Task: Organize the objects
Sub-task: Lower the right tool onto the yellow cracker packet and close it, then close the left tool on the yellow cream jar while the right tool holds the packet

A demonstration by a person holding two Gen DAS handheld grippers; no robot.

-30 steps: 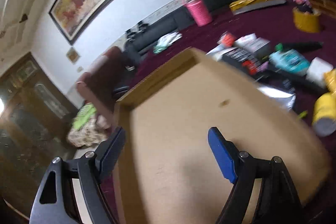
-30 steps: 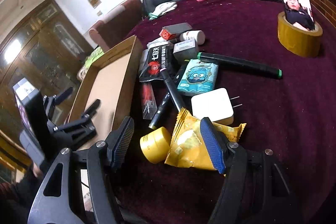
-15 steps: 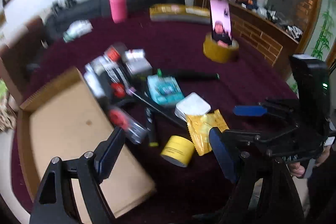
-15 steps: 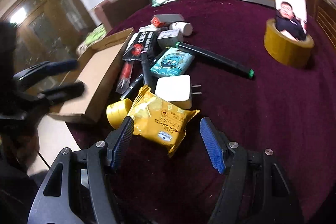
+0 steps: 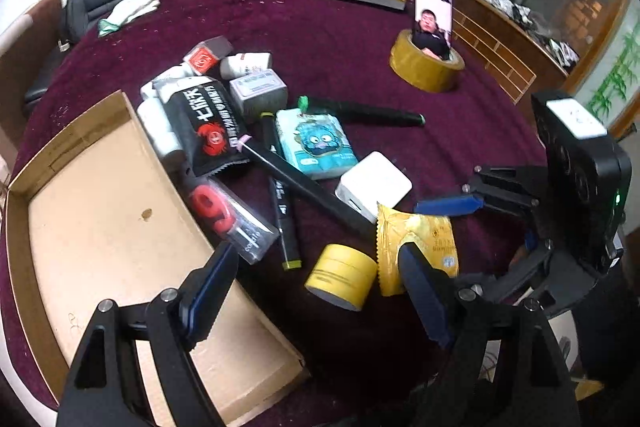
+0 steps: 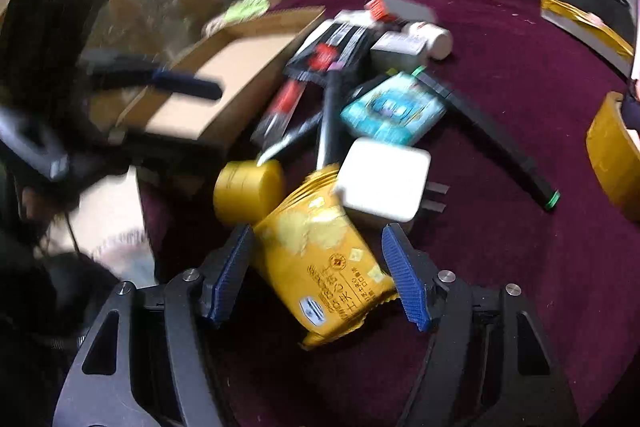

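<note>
Maroon cloth (image 5: 472, 107) covers the round table, and on it, near the edge closest to both tools, lies the yellow snack packet (image 6: 320, 259). Seen from the right wrist, the packet sits directly between the two blue pads of the right gripper (image 6: 316, 275), its long axis running roughly along the line of the fingers, the crimped near end pointing back toward the camera. Those jaws are spread wide to either side of it, and neither pad appears to touch the wrapper. The packet's far end is tucked under the white charger (image 6: 384, 179), which rests partly on top of it, while the yellow round tin (image 6: 248, 187) lies just beside it on the left.

From the left wrist view the same packet (image 5: 420, 239) lies ahead and to the right of the left gripper (image 5: 316, 291), partly hidden behind that gripper's right finger. The left jaws are also spread and hold nothing; the tin (image 5: 340, 277) lies between them.

Further out, a heap of markers, pouches and small boxes runs toward the shallow cardboard tray (image 5: 24, 227), which holds nothing visible.

The right gripper looks the better placed: already straddling the packet, it would likely only need to close across the short width. The overlapping charger may shift when the packet is drawn free.
</note>
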